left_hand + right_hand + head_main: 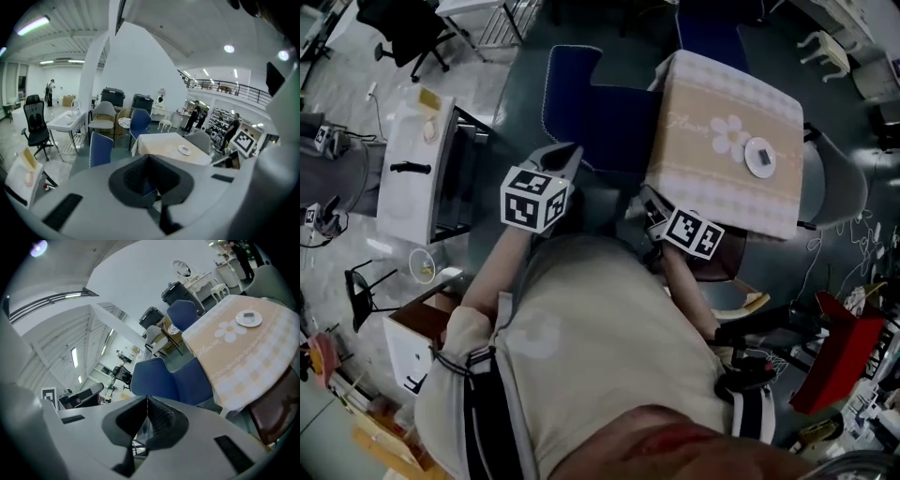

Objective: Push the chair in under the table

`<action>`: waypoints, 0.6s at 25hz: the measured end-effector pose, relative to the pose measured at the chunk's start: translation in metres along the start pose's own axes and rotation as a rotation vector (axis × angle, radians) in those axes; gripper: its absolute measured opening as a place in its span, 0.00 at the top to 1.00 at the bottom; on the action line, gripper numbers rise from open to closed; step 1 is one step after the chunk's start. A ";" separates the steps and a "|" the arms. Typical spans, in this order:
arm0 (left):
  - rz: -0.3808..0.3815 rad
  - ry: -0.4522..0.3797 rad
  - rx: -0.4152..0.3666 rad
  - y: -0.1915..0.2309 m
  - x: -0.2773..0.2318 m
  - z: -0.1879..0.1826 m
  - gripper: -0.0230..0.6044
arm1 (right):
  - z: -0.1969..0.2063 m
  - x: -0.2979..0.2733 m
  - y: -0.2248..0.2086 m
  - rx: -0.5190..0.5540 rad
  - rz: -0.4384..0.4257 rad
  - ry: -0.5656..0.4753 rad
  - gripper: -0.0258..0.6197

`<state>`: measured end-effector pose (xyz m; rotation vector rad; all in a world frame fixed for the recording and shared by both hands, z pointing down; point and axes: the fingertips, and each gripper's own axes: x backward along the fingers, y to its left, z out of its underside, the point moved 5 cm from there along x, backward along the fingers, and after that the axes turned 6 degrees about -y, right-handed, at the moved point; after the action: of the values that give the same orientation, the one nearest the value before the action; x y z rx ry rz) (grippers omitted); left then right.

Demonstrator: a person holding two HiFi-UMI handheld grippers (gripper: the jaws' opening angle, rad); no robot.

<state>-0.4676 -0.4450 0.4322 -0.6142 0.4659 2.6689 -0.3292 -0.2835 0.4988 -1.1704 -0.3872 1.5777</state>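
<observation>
Beyond the person's beige shirt point(581, 347), the left hand-held gripper point(565, 155) and the right hand-held gripper point(649, 204) are both fully closed and hold nothing. The blue chair point(600, 112) stands just beside the cloth-covered desk point(703, 178). A brown chair point(722, 264) sits tucked under the desk's near edge.

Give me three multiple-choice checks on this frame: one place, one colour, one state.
1. The small round white dish sits: A on the peach flower-print tablecloth; B on the floor; C on a chair seat.
2. The padded chair left of that cloth in the head view is: A red; B blue; C green.
3. The right hand-held gripper is: A wide open; B shut on the dish; C shut, empty.
A: the dish lies on the cloth. B: seat and back are blue. C: jaws meet, nothing between.
</observation>
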 end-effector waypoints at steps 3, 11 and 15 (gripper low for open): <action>-0.107 0.013 -0.081 -0.002 0.015 0.007 0.95 | 0.007 -0.005 0.009 0.014 -0.053 0.015 0.94; -0.236 0.003 -0.116 -0.001 0.064 0.021 0.95 | 0.013 -0.007 0.054 0.179 -0.236 0.005 0.94; -0.246 0.002 -0.109 -0.002 0.071 0.023 0.95 | 0.010 -0.004 0.062 0.216 -0.252 -0.023 0.94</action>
<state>-0.5342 -0.4154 0.4178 -0.6592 0.2293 2.4706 -0.3721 -0.3064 0.4590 -0.9011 -0.3547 1.3763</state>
